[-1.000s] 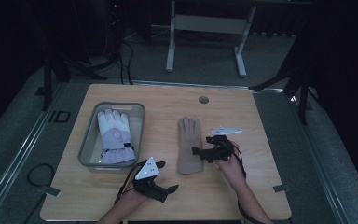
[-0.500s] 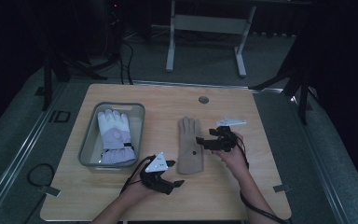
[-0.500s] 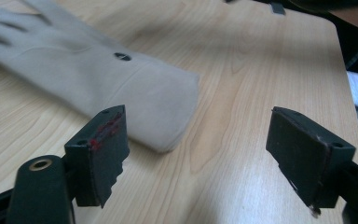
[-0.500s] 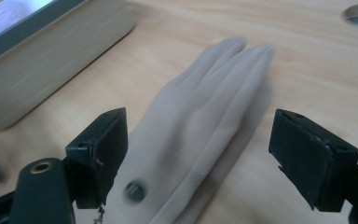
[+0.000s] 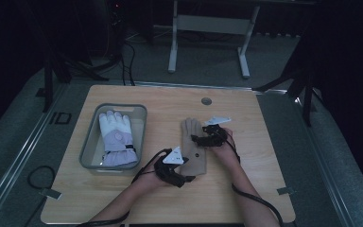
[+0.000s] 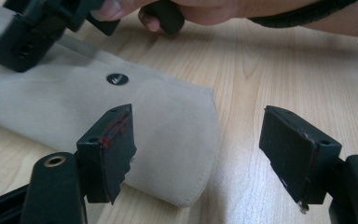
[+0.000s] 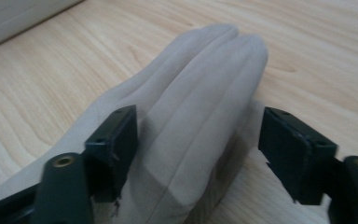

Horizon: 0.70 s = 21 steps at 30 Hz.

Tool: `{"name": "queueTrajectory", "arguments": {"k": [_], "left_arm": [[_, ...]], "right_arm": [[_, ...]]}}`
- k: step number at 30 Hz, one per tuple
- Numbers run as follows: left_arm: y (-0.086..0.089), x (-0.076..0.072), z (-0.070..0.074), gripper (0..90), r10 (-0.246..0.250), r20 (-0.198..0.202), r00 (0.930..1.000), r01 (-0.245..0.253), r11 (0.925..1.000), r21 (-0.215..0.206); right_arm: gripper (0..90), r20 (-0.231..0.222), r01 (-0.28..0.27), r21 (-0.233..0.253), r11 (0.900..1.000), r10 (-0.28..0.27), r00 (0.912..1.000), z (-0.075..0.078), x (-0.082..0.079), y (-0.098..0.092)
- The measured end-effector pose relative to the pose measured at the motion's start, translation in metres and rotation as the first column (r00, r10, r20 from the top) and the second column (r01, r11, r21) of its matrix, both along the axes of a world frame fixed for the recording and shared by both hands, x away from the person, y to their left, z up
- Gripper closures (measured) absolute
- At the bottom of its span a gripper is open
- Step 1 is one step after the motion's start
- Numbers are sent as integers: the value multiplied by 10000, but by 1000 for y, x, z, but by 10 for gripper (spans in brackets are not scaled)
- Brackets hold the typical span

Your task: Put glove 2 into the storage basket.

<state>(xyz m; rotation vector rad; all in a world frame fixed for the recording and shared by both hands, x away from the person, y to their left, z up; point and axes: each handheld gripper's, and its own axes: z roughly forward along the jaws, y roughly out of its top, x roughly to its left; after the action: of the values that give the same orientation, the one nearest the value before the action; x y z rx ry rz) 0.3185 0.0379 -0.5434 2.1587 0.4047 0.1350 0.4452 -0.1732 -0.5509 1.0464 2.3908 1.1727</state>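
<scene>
Your beige suede-like glove [image 5: 194, 144] lies flat on the pale wooden worktop [image 5: 260, 156], fingers pointing to the far side, cuff toward you, just right of the grey plastic bin [image 5: 90, 142]. Near the cuff sits a small round dark badge [image 6: 117, 79] with a light mark on it; you cannot read any lettering there. On the floor left of the worktop, white letters read "ID" [image 5: 59, 117].

Your left tongs [image 5: 185, 174] sit at the near end of the glove, released, jaws wide apart, with the rounded cuff edge [image 6: 193, 154] lying between them and neither jaw pressing it. Your right tongs [image 5: 197, 139] are over the glove's finger section, also released: the jaws stand on either side of the fingers [image 7: 200, 88] without clenching them.

Against half a second ago, your left tongs have come farther in and to the right, now right at the cuff, while your right tongs have settled lower onto the glove's right side. The glove itself has not shifted, nor has the white padded glove with a lilac palm [image 5: 117, 139] lying in the bin.

You have bare worktop to the right of the glove and along the near edge; a round grey cable hole [image 5: 206, 100] lies well beyond the fingertips, near the far edge.
</scene>
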Motion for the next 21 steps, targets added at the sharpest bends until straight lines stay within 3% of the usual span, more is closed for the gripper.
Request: {"name": "queueTrajectory", "arguments": {"k": [2,4,5,6,7,8,9,10,11,12,17,21], "left_arm": [[-2,0,-2,265,-108,-70,9999,110,9998,179],[-3,0,-4,265,-169,-117,9998,172,9993,332],[-3,0,-4,265,-169,-117,9998,172,9993,332],[-4,0,-6,266,-146,-88,9999,150,9989,450],[-4,0,-6,268,-146,-88,9999,150,9989,450],[-5,-1,-7,290,-107,-15,9999,107,9986,511],[-5,-1,-7,297,-107,-15,9999,107,9986,511],[-5,0,-7,298,-82,-18,10000,83,9987,506],[-5,0,-7,307,-82,-18,10000,83,9987,506],[-6,2,-8,311,-52,-4,10000,52,9978,656],[-9,4,-9,333,-103,-93,9999,108,9979,632],[-13,3,-13,334,-181,-24,9998,183,9939,1087]], "right_arm": [[350,-540,-71,507,9987,99,9985,-3,3,-3],[456,-1056,-134,832,9964,222,9942,-4,5,-5],[456,-1056,-134,832,9964,222,9942,-4,5,-5],[582,-1210,-338,863,9957,441,9917,-4,5,-7],[582,-1210,-338,863,9957,441,9917,-4,5,-7],[689,-642,-629,335,9975,649,9958,-1,0,-4],[689,-642,-629,335,9975,649,9958,-1,0,-4],[722,-116,-832,-354,9959,828,9965,2,-8,2],[722,-116,-832,-354,9959,828,9965,2,-8,2],[735,133,-824,-747,9938,836,9964,3,-13,7],[736,170,-624,-488,9969,633,9978,1,-15,6],[736,114,-474,-315,9984,478,9988,0,-16,5]]}}
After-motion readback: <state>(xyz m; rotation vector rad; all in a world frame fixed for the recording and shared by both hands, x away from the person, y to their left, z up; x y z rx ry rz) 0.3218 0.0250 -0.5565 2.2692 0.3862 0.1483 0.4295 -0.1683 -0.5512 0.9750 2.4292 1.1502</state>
